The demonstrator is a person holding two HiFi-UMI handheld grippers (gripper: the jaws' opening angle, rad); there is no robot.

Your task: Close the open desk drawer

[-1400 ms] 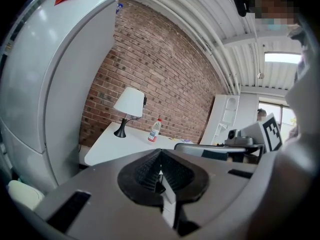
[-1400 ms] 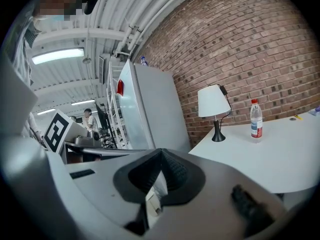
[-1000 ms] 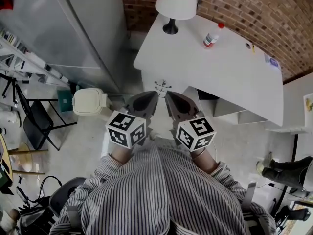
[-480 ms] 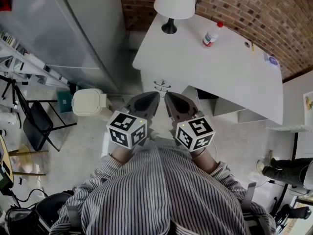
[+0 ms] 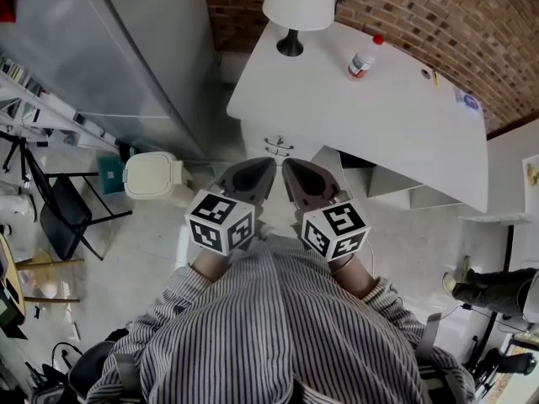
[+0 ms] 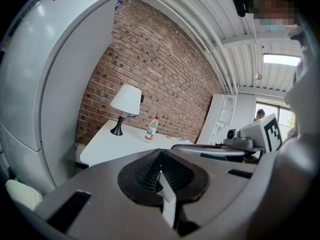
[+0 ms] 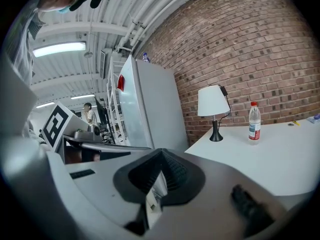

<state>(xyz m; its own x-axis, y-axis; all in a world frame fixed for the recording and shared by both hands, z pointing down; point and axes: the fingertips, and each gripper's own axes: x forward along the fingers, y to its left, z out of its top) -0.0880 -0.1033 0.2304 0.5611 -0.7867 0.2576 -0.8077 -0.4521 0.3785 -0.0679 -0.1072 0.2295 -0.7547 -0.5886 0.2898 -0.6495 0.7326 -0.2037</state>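
White desk drawer [image 5: 392, 185] looks pulled out under the white bench [image 5: 354, 108]; my left tongs [image 5: 263, 168] and right tongs [image 5: 290, 168], both pressed together and empty, hang short of it.

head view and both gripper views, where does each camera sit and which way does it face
Head view: on the person's head, looking steeply down at the white desk; shows the striped shirt, left hand-held gripper and right hand-held gripper.
Left gripper view: rides the left hand-held gripper, looking along its shut jaws toward the brick wall; the right hand-held gripper shows at right.
Right gripper view: rides the right hand-held gripper, facing the same wall past shut jaws.
Shared: both gripper views show the lamp and water bottle.
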